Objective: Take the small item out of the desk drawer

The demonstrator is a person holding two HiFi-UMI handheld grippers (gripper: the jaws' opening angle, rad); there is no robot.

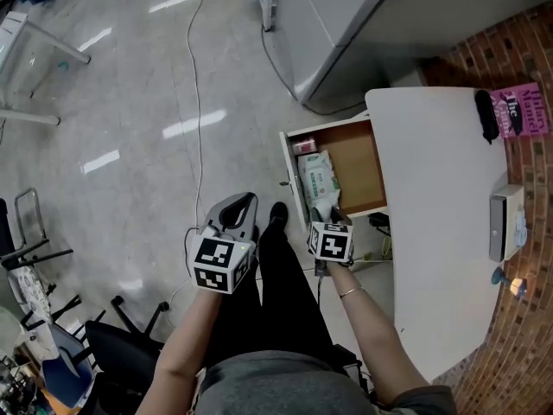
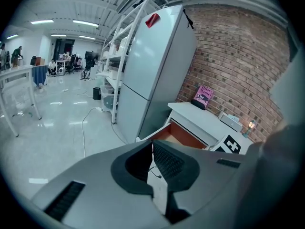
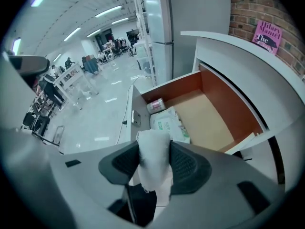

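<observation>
Pinching a soft white crumpled wad (image 3: 153,151) between its dark ribbed pads, the right gripper (image 1: 323,213) hangs at the near end of the open brown-bottomed wooden drawer (image 1: 359,158) of the white desk (image 1: 432,258). A flat green-and-white packet (image 1: 318,173) and a small pink-labelled container (image 1: 304,146) lie inside the drawer. The left gripper (image 1: 244,204), its jaws pressed together on nothing, hovers over the glossy grey floor (image 1: 130,102) beside the drawer.

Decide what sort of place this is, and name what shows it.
Probably a large lab or workshop hall with a mock home corner: ceiling strip lights and glossy floor run past work tables, while a white desk stands against a brick wall beside a refrigerator.
</observation>
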